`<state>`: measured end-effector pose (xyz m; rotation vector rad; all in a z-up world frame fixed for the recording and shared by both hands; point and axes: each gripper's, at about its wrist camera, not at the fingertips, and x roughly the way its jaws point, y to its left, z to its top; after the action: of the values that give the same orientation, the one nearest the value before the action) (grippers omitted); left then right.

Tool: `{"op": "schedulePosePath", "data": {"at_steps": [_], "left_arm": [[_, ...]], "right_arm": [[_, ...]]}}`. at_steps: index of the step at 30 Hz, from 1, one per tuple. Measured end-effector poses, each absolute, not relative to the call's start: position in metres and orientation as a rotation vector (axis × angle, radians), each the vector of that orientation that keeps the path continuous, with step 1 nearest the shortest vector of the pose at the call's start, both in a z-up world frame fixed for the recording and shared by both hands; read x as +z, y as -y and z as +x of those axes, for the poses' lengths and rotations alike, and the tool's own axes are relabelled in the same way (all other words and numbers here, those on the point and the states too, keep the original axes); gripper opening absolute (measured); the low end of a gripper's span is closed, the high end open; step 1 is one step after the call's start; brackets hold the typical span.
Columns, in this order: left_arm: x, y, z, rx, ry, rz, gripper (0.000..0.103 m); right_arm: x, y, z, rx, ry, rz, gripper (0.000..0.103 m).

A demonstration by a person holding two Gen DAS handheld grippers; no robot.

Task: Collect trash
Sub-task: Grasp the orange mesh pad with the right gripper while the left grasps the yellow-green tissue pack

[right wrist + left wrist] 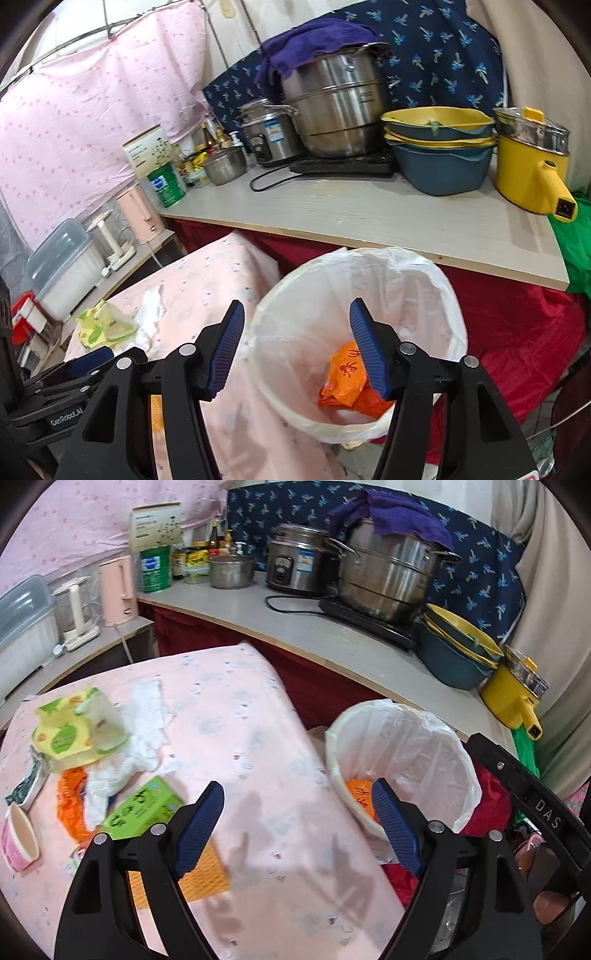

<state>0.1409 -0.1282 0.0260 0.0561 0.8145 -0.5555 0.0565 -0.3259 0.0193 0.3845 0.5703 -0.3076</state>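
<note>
Right gripper point(297, 343) hangs over the lined bin point(436, 280), jaws apart and empty. One orange wrapper point(345, 373) lies in the bin at five o'clock. Left gripper point(297, 827) is wide open, holding nothing. Further off at nine o'clock on the pink table point(258, 738), a green box point(144, 808), tissue point(144, 723), a yellow-green packet point(70, 727) and a paper cup point(20, 838) remain, so collecting looks barely begun.

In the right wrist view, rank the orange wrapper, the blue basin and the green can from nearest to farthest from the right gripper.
From the right gripper:
1. Orange wrapper, just beneath, in the lined bin.
2. Blue basin, on the counter, right.
3. Green can, counter's far left end.
</note>
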Motion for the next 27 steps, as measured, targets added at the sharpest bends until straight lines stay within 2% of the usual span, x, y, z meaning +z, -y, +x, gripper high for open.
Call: {"op": "schedulePosePath", "data": {"at_steps": [7, 27], "left_arm": [[0.032, 0.07, 0.141, -0.452, -0.801, 0.014, 0.082], [0.023, -0.07, 0.141, -0.22, -0.818, -0.095, 0.082]], "right_arm": [[0.025, 0.28, 0.067, -0.221, -0.587, 0.347, 0.06], [0.01, 0.159, 0.09, -0.018, -0.695, 0.244, 0.06]]}}
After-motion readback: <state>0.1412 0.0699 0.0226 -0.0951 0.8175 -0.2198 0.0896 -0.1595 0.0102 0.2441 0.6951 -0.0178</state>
